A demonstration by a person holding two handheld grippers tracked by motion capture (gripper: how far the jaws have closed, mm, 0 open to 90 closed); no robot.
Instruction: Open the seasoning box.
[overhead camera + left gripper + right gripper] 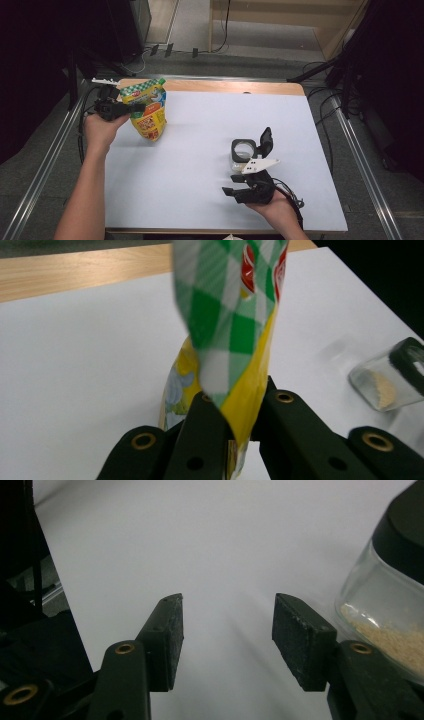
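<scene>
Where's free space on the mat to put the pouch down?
The widest bare patch is mid-mat, between the pouch in the left claw and the jar. The near-left area in front of the pouch is also bare, and the far right behind the jar. It is crowded near-right: the jar sits just beyond the open right claw.

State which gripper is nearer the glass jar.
Right. The right gripper sits open just beside the glass jar; the left gripper, across the table, grips the pouch.

A yellow pouch (pixel 146 111) has a green-and-white checked top with red marks. The clear glass jar (pixel 243 152) has a black lid, tan powder inside. The tabletop (pixel 200 130) is white.
</scene>
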